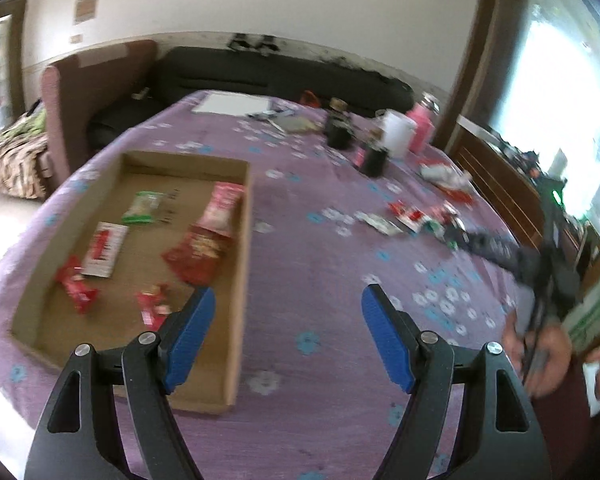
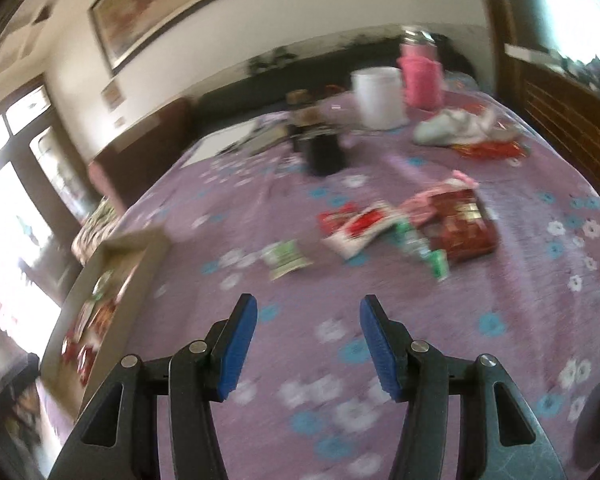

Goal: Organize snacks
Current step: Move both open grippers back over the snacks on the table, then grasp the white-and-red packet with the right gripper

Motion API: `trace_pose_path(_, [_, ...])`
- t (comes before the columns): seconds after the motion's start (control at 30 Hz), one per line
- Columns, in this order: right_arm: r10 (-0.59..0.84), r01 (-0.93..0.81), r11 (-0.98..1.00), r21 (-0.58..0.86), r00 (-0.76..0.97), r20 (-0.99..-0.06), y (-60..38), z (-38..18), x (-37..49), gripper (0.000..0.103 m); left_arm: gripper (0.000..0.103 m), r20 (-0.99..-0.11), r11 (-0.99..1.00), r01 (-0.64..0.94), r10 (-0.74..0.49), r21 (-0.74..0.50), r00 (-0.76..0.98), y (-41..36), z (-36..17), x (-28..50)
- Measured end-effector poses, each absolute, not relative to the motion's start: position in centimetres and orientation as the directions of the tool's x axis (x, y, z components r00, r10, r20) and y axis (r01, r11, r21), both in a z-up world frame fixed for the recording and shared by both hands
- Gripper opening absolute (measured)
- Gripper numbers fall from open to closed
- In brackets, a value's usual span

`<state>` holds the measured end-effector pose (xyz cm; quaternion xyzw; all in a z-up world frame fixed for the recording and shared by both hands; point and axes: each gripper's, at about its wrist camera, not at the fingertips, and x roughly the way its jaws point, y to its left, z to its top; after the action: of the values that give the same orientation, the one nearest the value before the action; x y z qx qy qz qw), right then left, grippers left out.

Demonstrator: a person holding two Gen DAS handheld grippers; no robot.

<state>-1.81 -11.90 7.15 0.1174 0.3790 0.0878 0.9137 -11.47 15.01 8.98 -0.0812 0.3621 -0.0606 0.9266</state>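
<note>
**Both grippers empty above the purple cloth**

The left gripper (image 1: 288,300) hangs with its jaws spread wide and nothing between them, over the near right wall of the cardboard tray (image 1: 242,264), which holds several snack packets (image 1: 198,254). The right gripper (image 2: 308,312) is parted about halfway, also empty, touching nothing. Loose snacks (image 2: 380,228) lie ahead of it on the tablecloth (image 2: 500,312).

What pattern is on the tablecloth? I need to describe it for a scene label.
The tablecloth is purple with white and blue flowers, clearest in the right wrist view.
</note>
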Motion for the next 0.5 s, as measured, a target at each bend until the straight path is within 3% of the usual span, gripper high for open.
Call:
trace_pose_path(0.3, [0.275,0.022,0.927,0.375,0.64,-0.717,-14.0,5.1,5.4,0.056,0.076,-0.687,0.974,0.133,-0.225,-0.184,0.691,12.4,7.6,-10.6])
trace_pose_path(0.5, [0.175,0.116,0.945,0.305,0.609,-0.774,-13.3,3.5,9.5,0.056,0.076,-0.696,0.972,0.136,-0.233,-0.193,0.679,12.5,7.2,-10.3])
